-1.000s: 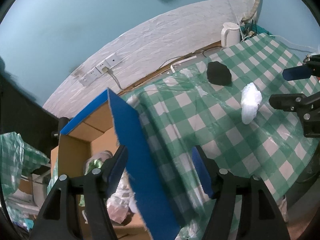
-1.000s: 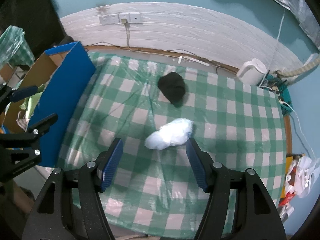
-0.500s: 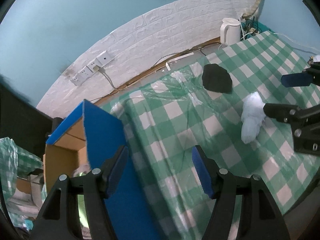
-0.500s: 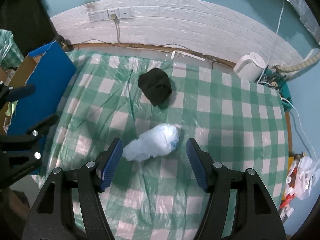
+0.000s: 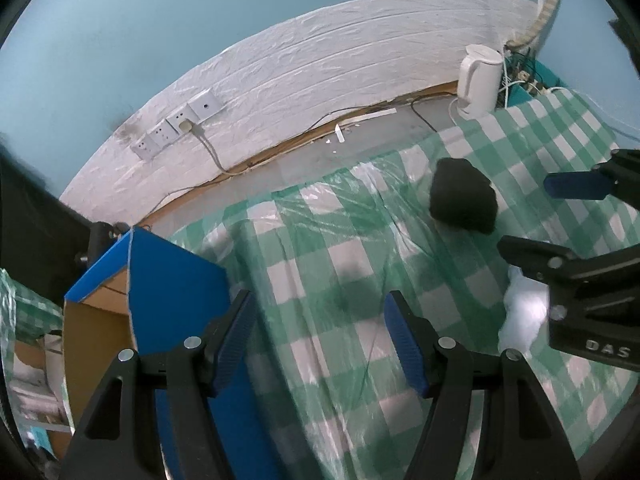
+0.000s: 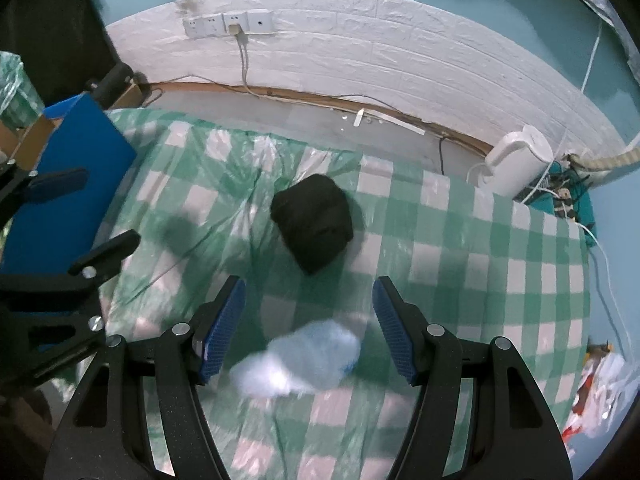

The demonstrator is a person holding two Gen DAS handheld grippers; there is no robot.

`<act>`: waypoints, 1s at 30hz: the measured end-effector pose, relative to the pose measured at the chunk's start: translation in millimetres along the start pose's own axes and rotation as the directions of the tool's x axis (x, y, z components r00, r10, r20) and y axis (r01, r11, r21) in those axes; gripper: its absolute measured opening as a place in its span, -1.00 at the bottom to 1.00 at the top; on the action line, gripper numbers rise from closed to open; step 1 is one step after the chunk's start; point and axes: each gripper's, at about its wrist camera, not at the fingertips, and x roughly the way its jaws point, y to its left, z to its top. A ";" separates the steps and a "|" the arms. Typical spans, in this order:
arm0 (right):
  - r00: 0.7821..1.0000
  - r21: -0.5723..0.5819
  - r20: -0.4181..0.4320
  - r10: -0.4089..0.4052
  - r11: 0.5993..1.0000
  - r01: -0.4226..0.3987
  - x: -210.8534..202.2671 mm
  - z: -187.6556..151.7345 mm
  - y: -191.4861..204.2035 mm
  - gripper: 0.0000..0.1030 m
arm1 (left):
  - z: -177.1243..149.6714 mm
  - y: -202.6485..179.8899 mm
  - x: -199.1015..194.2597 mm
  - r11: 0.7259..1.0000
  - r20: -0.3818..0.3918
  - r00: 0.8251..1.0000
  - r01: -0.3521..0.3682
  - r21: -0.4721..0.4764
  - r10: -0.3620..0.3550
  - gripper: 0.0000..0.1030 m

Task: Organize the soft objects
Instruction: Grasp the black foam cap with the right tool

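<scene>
Fingers (image 6: 224,332) of both grippers stay apart, empty; right gripper (image 6: 308,330) has sunk over white bundle (image 6: 296,364).

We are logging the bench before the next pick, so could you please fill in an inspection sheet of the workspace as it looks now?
Surface: table under a green checked cloth with wrinkled clear plastic over it.
Job's things: black bundle lies mid-table; white bundle lies nearer, between the right gripper's fingers, not pinched.
Box: blue-sided cardboard box stands open at the table's left edge.
Clutter: white kettle at the far right corner; crumpled bags off the right edge.
Grippers: left gripper open over bare cloth; right gripper open.
Cables: a plugged lead hangs from the wall sockets; tangled wires behind the kettle.
Surroundings: white panelled wall, teal above.
</scene>
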 end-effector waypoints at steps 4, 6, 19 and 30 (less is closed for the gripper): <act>1.000 -0.030 -0.008 -0.013 0.999 0.013 19.7 13.2 -2.6 0.27 | 6.1 2.9 9.7 1.000 -0.007 1.000 0.005 -0.023 -0.006 0.31; 1.000 -0.042 -0.011 -0.021 0.999 0.021 26.6 17.8 -3.3 0.27 | 7.1 3.3 13.7 1.000 -0.008 1.000 0.009 -0.030 -0.009 0.31; 0.999 -0.112 -0.027 -0.044 0.993 0.041 56.8 44.2 12.1 0.27 | 9.1 9.5 35.2 0.998 -0.049 0.998 0.033 -0.050 -0.036 0.32; 0.993 -0.094 -0.081 -0.087 0.992 0.079 65.2 38.1 -3.7 -0.22 | -2.5 7.7 44.3 0.999 -0.080 0.996 0.046 -0.029 -0.048 0.32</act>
